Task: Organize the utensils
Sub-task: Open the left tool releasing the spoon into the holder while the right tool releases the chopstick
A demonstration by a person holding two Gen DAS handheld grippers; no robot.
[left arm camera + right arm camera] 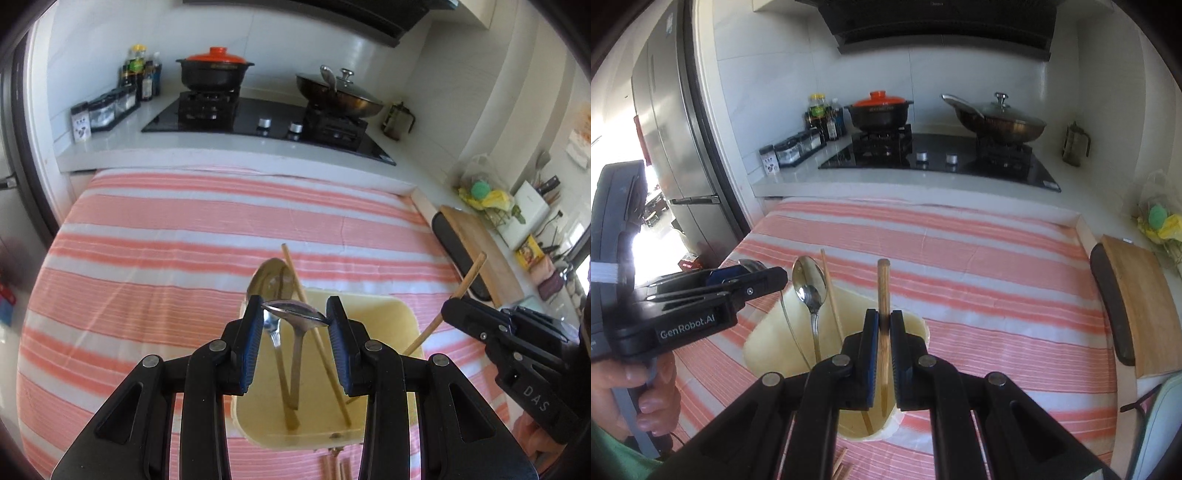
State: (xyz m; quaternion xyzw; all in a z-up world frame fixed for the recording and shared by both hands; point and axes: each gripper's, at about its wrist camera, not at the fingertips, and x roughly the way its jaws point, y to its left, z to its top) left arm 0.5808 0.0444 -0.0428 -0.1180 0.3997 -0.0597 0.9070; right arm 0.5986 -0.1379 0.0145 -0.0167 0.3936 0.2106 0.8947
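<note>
My left gripper (295, 307) is shut on a metal spoon (295, 313), its blue pads pressing the bowl's two edges, above a cream utensil holder (388, 321) on the striped cloth. Inside the holder stand a larger spoon (271, 278), a fork (274, 334) and a chopstick (314, 325). My right gripper (884, 314) is shut on a wooden chopstick (883, 280) that points up and forward over the holder (764, 343). In the right wrist view the left gripper (781, 277) is to the left, with the spoon (751, 265) in it. In the left wrist view the right gripper (448, 308) and its chopstick (471, 275) are to the right.
Loose chopsticks (332, 469) lie on the cloth just in front of the holder. A wooden cutting board (1141, 299) lies along the right edge. Behind the cloth is a stove with an orange-lidded pot (881, 110) and a wok (1001, 120). A fridge (676, 147) stands at left.
</note>
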